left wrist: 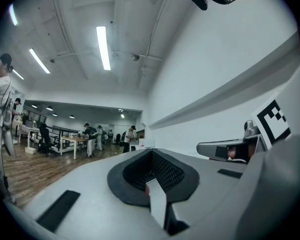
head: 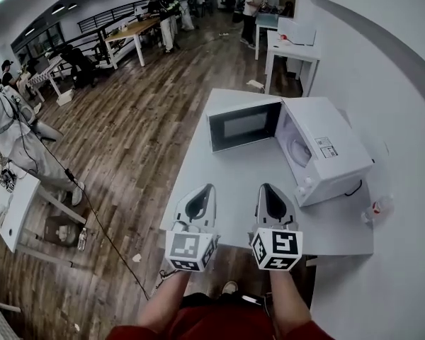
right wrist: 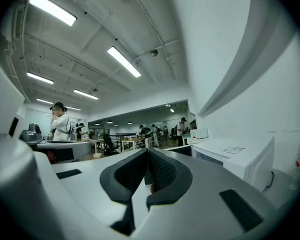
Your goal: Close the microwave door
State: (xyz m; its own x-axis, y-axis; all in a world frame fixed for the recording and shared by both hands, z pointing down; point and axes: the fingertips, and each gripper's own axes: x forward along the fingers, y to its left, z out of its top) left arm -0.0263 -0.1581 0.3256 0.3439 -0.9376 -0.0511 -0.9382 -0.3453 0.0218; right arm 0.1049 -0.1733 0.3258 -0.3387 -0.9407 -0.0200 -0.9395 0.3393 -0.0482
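Note:
A white microwave [head: 327,151] stands at the right of a white table [head: 234,190], against the wall. Its door [head: 244,125] hangs wide open, swung out to the left, with the dark window facing me. My left gripper [head: 207,188] and right gripper [head: 265,188] hover side by side over the table's near part, short of the microwave and touching nothing. In the left gripper view the jaws of the left gripper [left wrist: 151,152] meet, empty. The right gripper [right wrist: 148,156] is likewise shut on nothing, and the microwave [right wrist: 236,156] lies ahead to its right.
A small bottle [head: 380,207] stands at the table's right edge by the wall. Beyond the microwave is another white table [head: 290,48]. Several people stand at desks [head: 131,30] across the wooden floor. A cable [head: 99,222] runs over the floor on the left.

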